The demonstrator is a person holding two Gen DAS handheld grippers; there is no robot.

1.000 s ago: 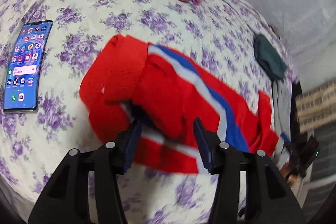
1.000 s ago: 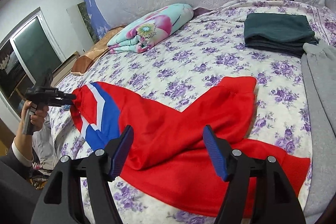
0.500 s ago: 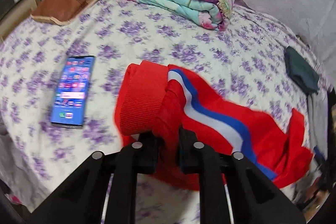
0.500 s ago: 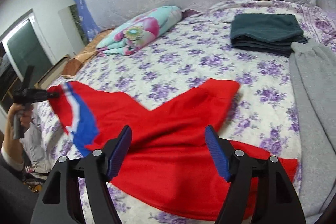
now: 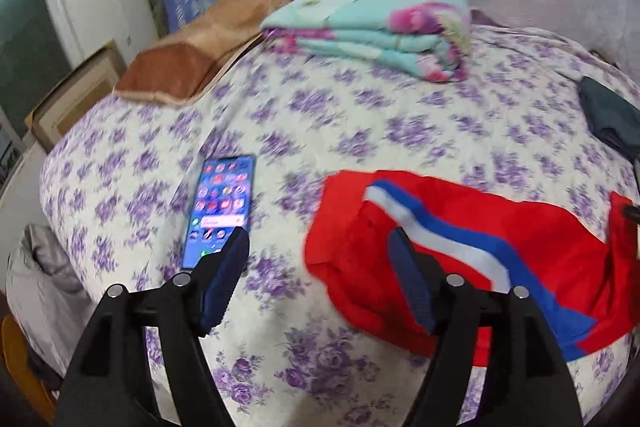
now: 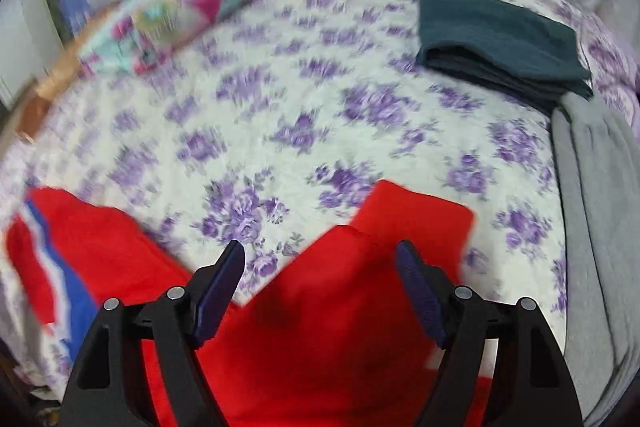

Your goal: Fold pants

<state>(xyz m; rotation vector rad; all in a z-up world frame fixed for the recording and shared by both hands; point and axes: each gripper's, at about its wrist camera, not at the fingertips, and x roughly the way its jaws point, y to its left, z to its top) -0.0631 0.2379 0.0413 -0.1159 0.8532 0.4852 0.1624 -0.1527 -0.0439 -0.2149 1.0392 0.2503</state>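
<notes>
Red pants with a white and blue side stripe lie crumpled on the floral bedspread. In the left wrist view their waistband end sits just right of my left gripper, whose jaws are opening with only bedspread between them; its right finger overlaps the red cloth. Seen from the right wrist, one red leg stretches forward and the striped end lies far left. My right gripper hovers over that leg, jaws opening, pads clear of the cloth.
A phone with a lit screen lies left of the pants. A folded floral quilt and a brown pillow sit at the head of the bed. Folded dark green clothing and grey cloth lie at the right.
The left gripper shut on the pants' waist end, then let go and opened, tilting up. The right gripper swung forward and down over the red leg.
</notes>
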